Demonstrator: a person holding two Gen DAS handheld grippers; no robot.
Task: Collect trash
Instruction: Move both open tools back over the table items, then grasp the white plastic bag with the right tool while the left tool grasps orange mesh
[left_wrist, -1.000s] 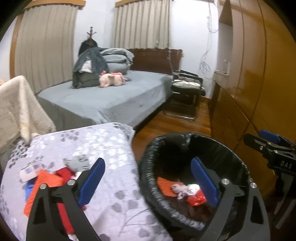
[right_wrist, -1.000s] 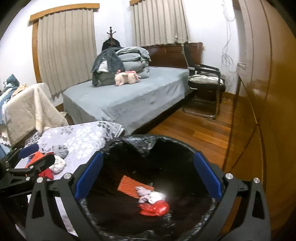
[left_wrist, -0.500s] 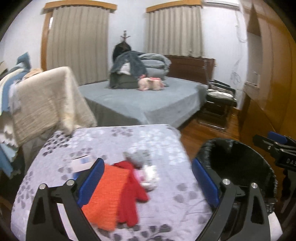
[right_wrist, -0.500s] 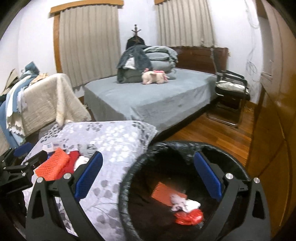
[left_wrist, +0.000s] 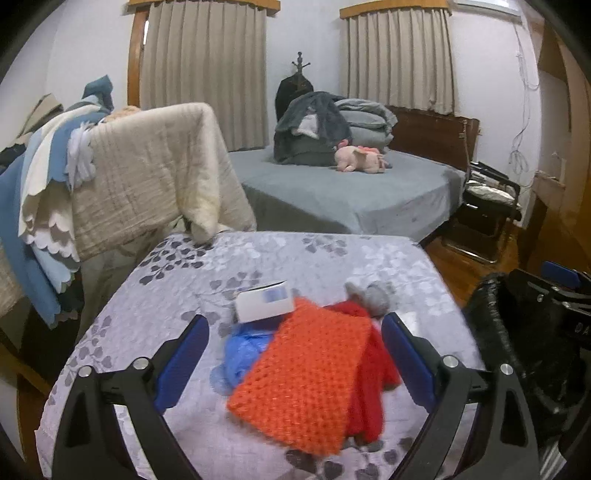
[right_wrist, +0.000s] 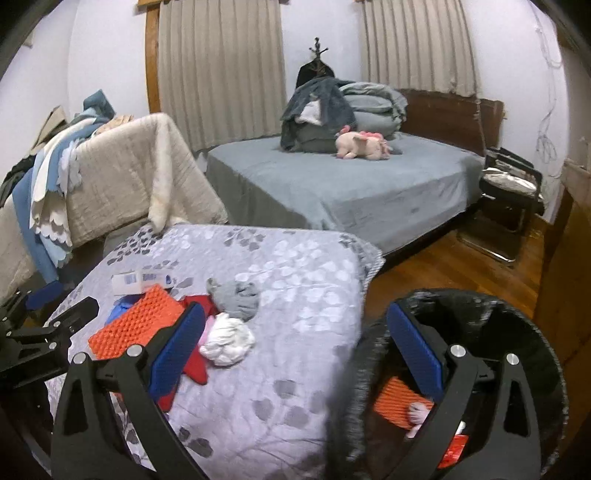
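Note:
A pile of trash lies on the floral-cloth table (left_wrist: 314, 254): an orange knitted piece (left_wrist: 306, 380), red cloth (left_wrist: 375, 369), a blue plastic bit (left_wrist: 242, 350), a white box (left_wrist: 264, 301) and a grey wad (left_wrist: 371, 295). My left gripper (left_wrist: 295, 362) hovers open just above the orange piece, holding nothing. In the right wrist view the same orange piece (right_wrist: 136, 326), grey wad (right_wrist: 234, 297) and a white crumpled ball (right_wrist: 227, 338) show. My right gripper (right_wrist: 295, 354) is open and empty, straddling the table edge and the black-lined bin (right_wrist: 517, 317). Inside the bin lies another orange piece (right_wrist: 391, 406).
A cream blanket (left_wrist: 147, 177) over a rack stands behind the table on the left. A grey bed (left_wrist: 351, 192) with bedding and a pink plush toy is beyond. A black chair (left_wrist: 487, 214) and wooden wardrobe stand on the right, with wooden floor between.
Both grippers have swung left, away from the bin and toward the table. The left gripper now sits over the trash pile; the bin has slid to the right edge of its view.

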